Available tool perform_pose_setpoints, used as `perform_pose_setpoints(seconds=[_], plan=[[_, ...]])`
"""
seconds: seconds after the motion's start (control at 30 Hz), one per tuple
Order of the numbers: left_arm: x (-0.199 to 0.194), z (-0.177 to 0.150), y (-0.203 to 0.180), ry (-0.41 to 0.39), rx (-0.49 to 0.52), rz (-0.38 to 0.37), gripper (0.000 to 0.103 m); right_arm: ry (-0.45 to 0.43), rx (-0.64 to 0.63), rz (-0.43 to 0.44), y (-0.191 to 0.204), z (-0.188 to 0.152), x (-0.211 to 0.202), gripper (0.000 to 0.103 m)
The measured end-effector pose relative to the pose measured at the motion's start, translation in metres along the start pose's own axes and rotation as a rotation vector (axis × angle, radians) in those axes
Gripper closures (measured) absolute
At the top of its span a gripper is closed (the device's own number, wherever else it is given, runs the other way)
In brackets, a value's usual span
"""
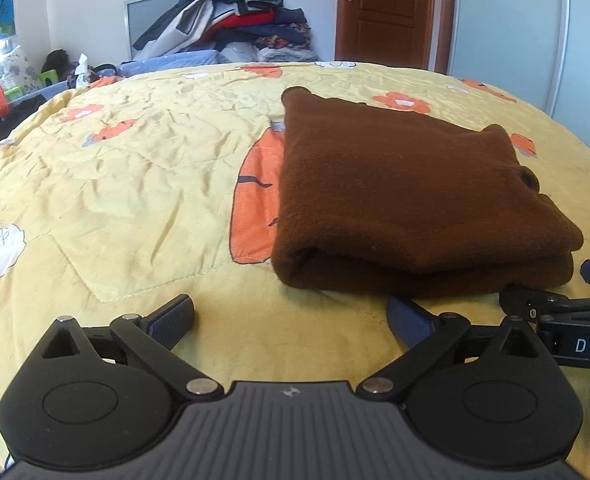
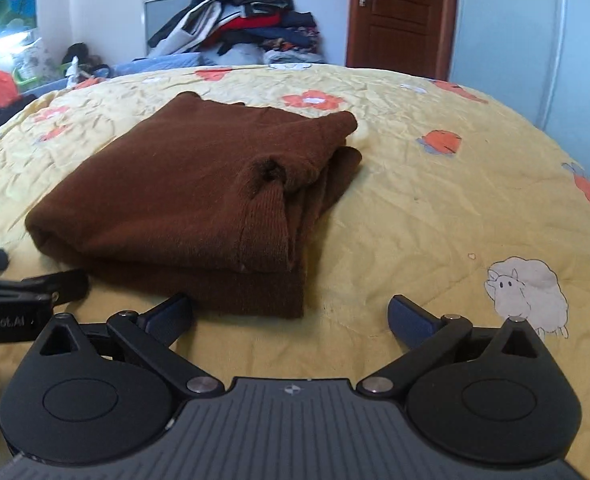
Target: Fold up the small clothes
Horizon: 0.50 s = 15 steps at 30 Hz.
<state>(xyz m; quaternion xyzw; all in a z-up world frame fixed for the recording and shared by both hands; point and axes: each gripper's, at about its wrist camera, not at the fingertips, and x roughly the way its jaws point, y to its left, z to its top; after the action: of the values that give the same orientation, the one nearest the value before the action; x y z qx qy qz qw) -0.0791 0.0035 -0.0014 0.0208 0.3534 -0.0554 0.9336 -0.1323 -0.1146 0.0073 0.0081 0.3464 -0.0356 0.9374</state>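
A brown sweater (image 2: 191, 196) lies folded into a thick rectangular bundle on the yellow quilt (image 1: 107, 184) of a bed, just ahead of both my grippers. My left gripper (image 1: 291, 316) and right gripper (image 2: 291, 316) stand with jaws spread wide and nothing between them, tips low over the quilt, near the bundle's front edge. By my judgement the knit is soft, light and limp, with a fuzzy surface that should not slip between the pads; its layers could slide apart if I lift only the top one. I would pinch through all layers at the two near corners, or at the rounded fold along the front. The bundle's long axis runs away from me toward the far side of the bed, angled slightly across it. A ribbed cuff (image 2: 265, 224) lies on top, pointing back toward me, toward the bundle's right edge.
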Motion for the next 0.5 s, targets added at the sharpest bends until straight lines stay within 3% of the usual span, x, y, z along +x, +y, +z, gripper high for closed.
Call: perform_pose_setpoints(seconds=[0.5], plan=[[-0.0023, -0.0016, -0.0008, -0.004, -0.004, 0.011, 0.0, -0.01, 0.006, -0.001, -0.0004, -0.0027, -0.0029, 0.0]])
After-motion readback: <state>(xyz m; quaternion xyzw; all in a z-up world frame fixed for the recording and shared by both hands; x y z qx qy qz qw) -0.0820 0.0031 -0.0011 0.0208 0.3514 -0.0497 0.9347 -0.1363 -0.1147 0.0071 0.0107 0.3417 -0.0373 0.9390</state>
